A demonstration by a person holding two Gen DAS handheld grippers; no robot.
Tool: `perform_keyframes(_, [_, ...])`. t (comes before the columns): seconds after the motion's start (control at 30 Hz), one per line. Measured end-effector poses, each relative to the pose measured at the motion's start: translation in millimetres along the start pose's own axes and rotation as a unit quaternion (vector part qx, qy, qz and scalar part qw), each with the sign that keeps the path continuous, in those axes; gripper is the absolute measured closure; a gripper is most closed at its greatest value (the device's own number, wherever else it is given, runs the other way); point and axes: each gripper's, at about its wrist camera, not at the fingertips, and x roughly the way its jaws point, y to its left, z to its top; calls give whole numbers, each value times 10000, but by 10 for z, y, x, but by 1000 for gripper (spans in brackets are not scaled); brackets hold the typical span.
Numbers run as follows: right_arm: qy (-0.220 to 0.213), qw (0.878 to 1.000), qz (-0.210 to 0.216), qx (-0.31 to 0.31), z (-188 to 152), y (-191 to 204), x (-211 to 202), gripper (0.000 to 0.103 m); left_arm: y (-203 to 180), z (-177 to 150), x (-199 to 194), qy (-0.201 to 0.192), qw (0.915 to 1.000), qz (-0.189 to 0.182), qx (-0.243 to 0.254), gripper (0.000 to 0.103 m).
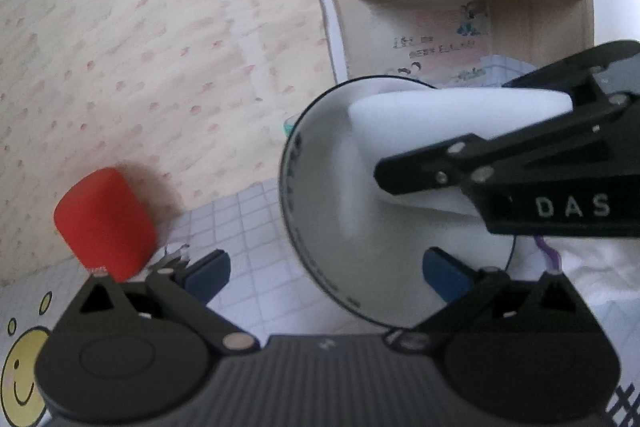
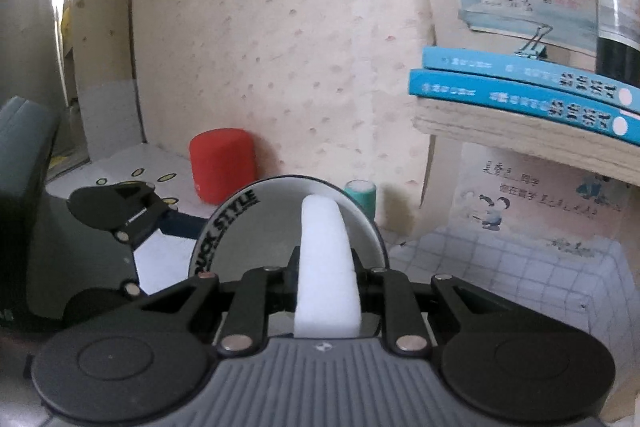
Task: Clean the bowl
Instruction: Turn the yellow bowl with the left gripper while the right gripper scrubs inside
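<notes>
A white bowl (image 1: 320,195) with a black rim and black lettering is tilted on its side above the checked cloth. It also shows in the right wrist view (image 2: 256,227). My right gripper (image 2: 326,267) is shut on a white sponge (image 2: 326,259), whose tip rests inside the bowl. The sponge (image 1: 420,123) and right gripper (image 1: 404,163) also show in the left wrist view. My left gripper (image 1: 326,275) has its blue pads (image 1: 208,273) wide apart, one each side of the bowl's lower rim. I cannot tell if they touch it.
A red cup (image 1: 106,223) stands by the wall, also in the right wrist view (image 2: 222,165). A teal cup (image 2: 360,197) stands behind the bowl. A wooden shelf (image 2: 520,143) at right carries blue books (image 2: 520,95) and a dark bottle (image 2: 618,11).
</notes>
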Motion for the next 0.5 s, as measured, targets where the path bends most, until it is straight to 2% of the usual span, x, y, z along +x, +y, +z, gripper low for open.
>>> perform_keyframes(0.17, [181,9996,208,-114,-12,109,98,85,-27,-18,-28,-59,9999,83,86,0])
perform_keyframes(0.3, [57,9989,454,-108,-3,165,86,85,14,-56,-65,-84,9999,135,41,0])
perform_keyframes(0.43, [-124,9988,476,-46,8,137,13,85,42,-55,-53,-54,9999,81,-55,0])
perform_keyframes(0.5, [-27,9993,354,-97,-6,137,52,85,49,-45,-34,-35,9999,54,-81,0])
